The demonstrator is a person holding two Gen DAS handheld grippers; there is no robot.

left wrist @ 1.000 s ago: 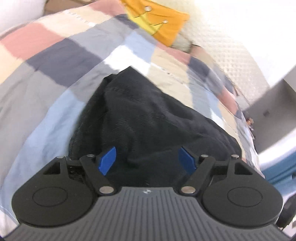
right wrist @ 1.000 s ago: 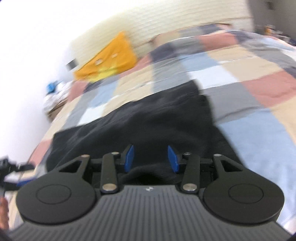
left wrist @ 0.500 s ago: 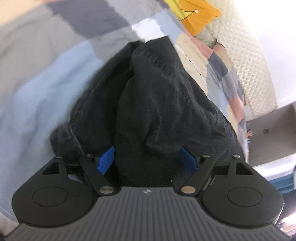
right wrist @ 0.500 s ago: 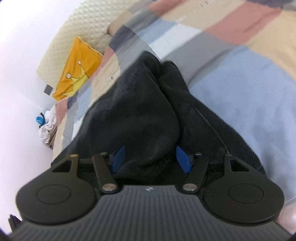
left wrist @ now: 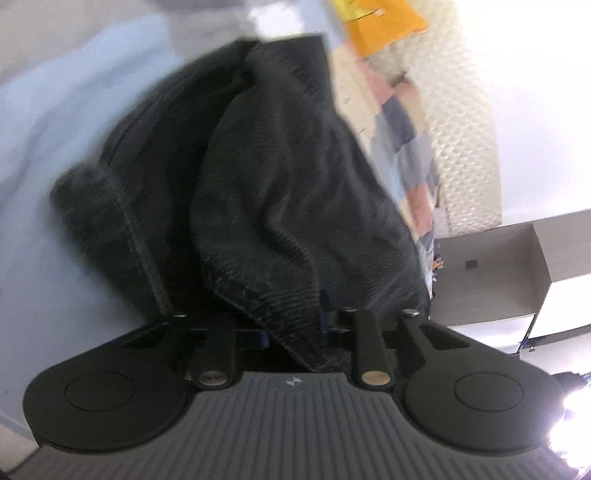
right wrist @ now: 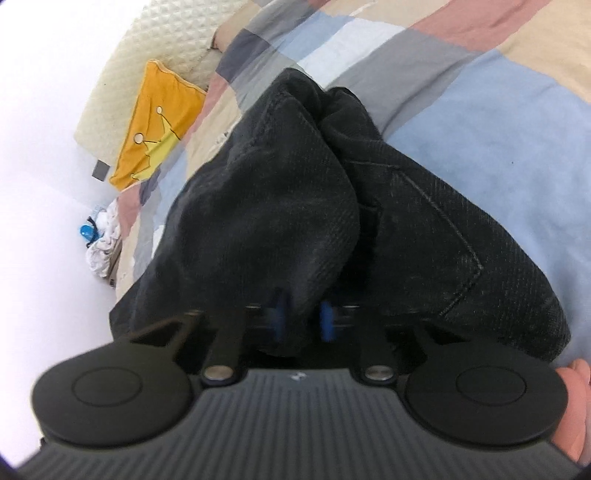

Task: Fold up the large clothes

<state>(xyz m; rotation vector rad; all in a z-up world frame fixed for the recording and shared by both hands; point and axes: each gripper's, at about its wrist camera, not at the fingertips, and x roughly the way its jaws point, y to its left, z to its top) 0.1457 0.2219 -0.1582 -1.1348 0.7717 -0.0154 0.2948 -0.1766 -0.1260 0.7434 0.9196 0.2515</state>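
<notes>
Black woven fabric is filling the centre of both wrist views: a dark garment [left wrist: 280, 177] is lying bunched on a bed whose patchwork cover [right wrist: 480, 110] is showing blocks of light blue, grey, beige and pink.

In the left wrist view, the left hand-held gripper [left wrist: 293, 325] is pinching a thick fold of the garment's hem; its blue pads are sitting close together with the cloth pressed between them, and the fold is draping down over the gripper body. To the left of the grasped fold, a second layer with a stitched seam is lying flat on the light blue part of the cover. Farther right, an orange cushion [left wrist: 384, 22] is resting near a cream quilted headboard [left wrist: 465, 122], and a pale cabinet [left wrist: 498, 277] is standing at the right edge. This view is motion-blurred.

In the right wrist view, the right hand-held gripper [right wrist: 301, 319] is likewise clamping a bundled fold of the garment, blue pads narrowed onto the cloth. At the far left, crumpled white fabric with a blue item [right wrist: 98, 240] is lying beside the bed, with the orange cushion above it against the headboard. To the right of the grasped fold, a panel of the garment with an angled line of stitching is lying on the light blue patch.
</notes>
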